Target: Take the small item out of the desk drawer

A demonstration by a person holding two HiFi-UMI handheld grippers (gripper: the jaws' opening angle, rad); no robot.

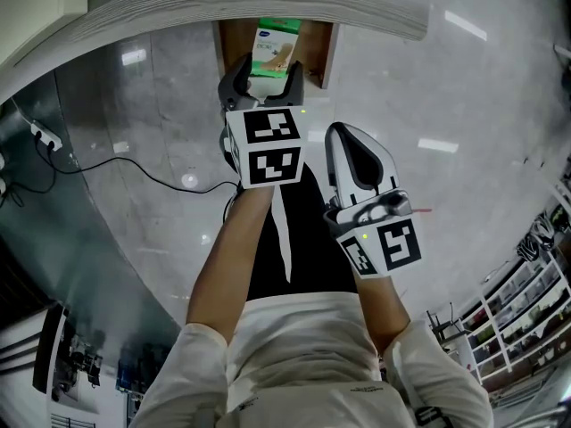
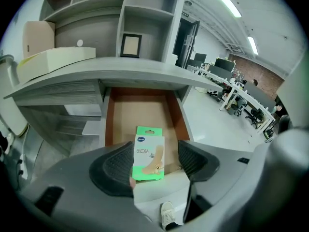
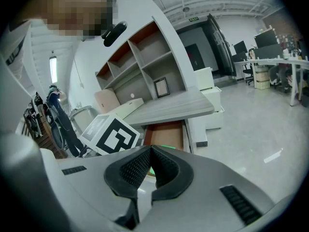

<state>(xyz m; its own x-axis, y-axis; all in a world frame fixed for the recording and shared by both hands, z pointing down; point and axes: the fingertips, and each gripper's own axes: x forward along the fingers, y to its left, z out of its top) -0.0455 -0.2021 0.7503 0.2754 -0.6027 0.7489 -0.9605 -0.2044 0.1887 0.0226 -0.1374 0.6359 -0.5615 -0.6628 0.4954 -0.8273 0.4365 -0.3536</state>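
Observation:
The desk drawer stands pulled out, its brown inside showing. A small green and white box lies near its front end; in the head view the box sits just under the desk edge. My left gripper is open, a jaw on each side of the box, with a gap to the right pad. In the head view my left gripper reaches into the drawer. My right gripper hangs lower right of it, over the floor. The right gripper is shut, with nothing between its pads.
The grey desk top overhangs the drawer, with shelves, a small picture frame and a cardboard box above it. A black cable runs over the glossy floor at the left. My shoe shows below the jaws.

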